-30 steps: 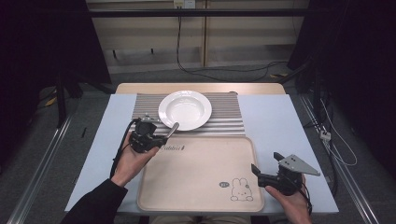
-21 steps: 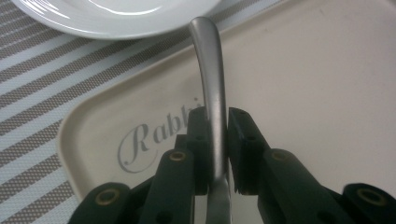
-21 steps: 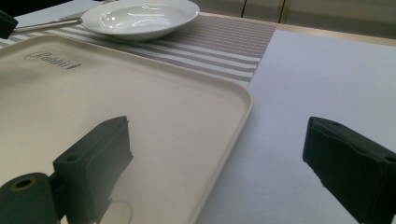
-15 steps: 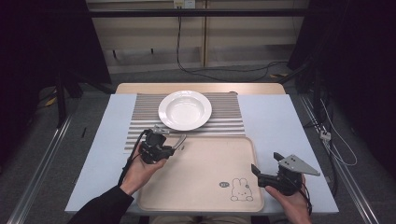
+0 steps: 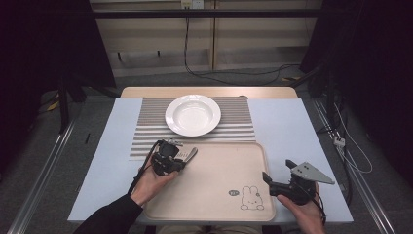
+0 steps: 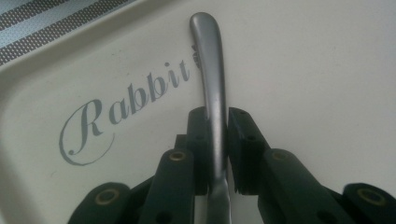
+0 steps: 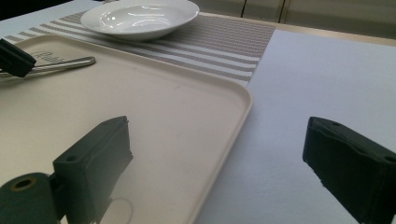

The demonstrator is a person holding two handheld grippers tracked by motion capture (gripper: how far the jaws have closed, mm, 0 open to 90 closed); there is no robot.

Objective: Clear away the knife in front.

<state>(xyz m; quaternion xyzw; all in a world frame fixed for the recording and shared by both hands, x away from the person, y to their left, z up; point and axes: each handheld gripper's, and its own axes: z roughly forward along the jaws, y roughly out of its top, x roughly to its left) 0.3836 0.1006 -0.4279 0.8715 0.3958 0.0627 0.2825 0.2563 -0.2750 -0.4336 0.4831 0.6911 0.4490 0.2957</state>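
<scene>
Cutlery is the matter in hand, and it sits over the top-left corner of the tray, but the bigger things come first. Broadest is the worktop, covered in a pale blue sheet with a wooden edge showing at the far side. On it, toward the person, lies the beige tray, with a small rabbit drawing near its right front corner and the word "Rabbit" printed in script near its left rear corner. Behind the tray and touching its far edge lies the striped placemat, grey and white. On the middle of the placemat stands the white plate, deep and round, with nothing in it.

Next, the right gripper rests at the tray's right front corner, held in the person's right hand, with a grey three-cornered plate on top. In the right gripper view its jaws stand wide apart with nothing between them, one over the tray and one over the blue sheet.

Over the tray's left rear corner, the left gripper is clamped on the metal cutlery handle. In the left gripper view the jaws press on both sides of the slim handle, whose rounded end points away over the printed word. Which utensil it is cannot be told, since its working end is hidden.
</scene>
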